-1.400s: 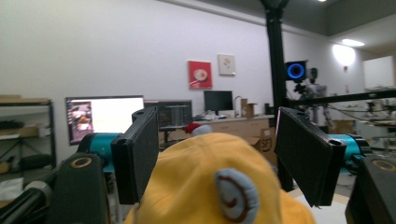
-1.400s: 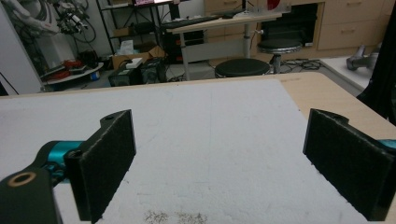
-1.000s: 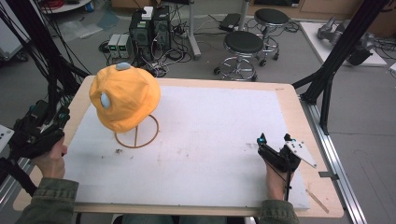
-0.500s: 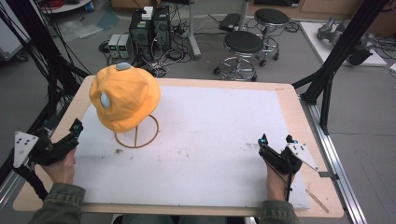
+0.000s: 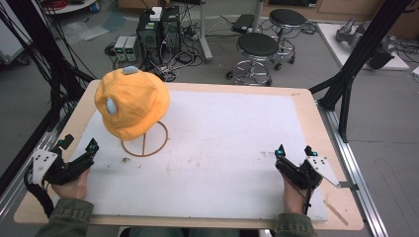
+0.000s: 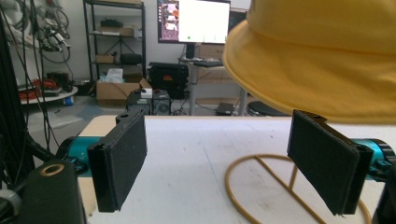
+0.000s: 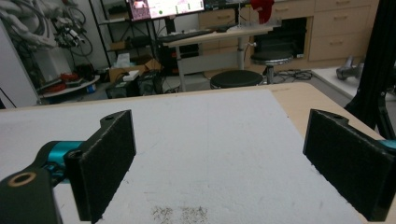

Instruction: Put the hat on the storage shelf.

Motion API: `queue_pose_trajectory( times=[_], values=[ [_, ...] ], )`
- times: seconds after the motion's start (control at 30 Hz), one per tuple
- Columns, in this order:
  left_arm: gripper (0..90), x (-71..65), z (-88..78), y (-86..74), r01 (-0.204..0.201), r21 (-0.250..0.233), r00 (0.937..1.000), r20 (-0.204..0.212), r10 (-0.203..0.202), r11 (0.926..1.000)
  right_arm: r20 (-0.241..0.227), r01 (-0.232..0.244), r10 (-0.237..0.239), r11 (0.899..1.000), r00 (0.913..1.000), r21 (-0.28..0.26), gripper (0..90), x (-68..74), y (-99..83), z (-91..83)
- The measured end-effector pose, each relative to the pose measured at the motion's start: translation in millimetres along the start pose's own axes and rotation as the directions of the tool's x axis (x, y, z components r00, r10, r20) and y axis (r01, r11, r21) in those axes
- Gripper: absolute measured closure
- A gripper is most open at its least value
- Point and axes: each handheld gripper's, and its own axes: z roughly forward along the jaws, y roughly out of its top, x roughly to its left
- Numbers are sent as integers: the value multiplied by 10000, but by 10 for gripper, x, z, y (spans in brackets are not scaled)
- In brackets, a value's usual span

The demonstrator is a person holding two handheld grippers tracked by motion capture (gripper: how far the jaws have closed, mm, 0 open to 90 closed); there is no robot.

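Left gripper view: jaws wide, apparently empty.

Yellow hat (image 5: 132, 103), white mat (image 5: 222, 148), black tongs (image 5: 79, 146)

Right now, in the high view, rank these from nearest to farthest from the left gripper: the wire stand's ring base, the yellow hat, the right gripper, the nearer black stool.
1. Wire stand's ring base: just right of the left gripper, on the white mat.
2. Yellow hat: above the ring, on the stand.
3. Right gripper: across the mat, near edge.
4. Nearer black stool: on the floor beyond the table.
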Motion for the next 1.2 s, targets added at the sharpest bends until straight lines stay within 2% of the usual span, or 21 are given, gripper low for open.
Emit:
queue_pose_trajectory(
  times=[0.07,0.3,0.57,0.9,0.97,1.07,1.2],
  values=[
    [207,-3,-12,-7,-14,83,10000,-24,14,10000,2,-103,103,9998,9999,-161,82,-19,-15,-34],
    [207,22,-18,-40,49,190,9998,-215,-45,9998,20,-614,614,9980,9981,-163,83,-107,-36,-73],
    [209,34,4,-59,213,274,9997,-116,-210,9994,-131,-355,356,9993,9993,89,83,-76,-50,-40],
    [214,25,23,-66,227,374,9997,-96,-223,9990,-236,-311,316,9993,9992,186,83,-75,-57,-17],
    [216,32,22,-66,286,422,9996,-84,-283,9987,-278,-364,370,9991,9989,208,83,-75,-58,-9],
    [217,53,19,-74,702,399,9975,-84,-700,9967,-350,-413,422,9989,9985,242,83,-74,-62,4],
    [218,69,11,-71,762,375,9970,-152,-756,9964,-394,-444,457,9985,9982,313,83,-79,-63,4]
  ],
)
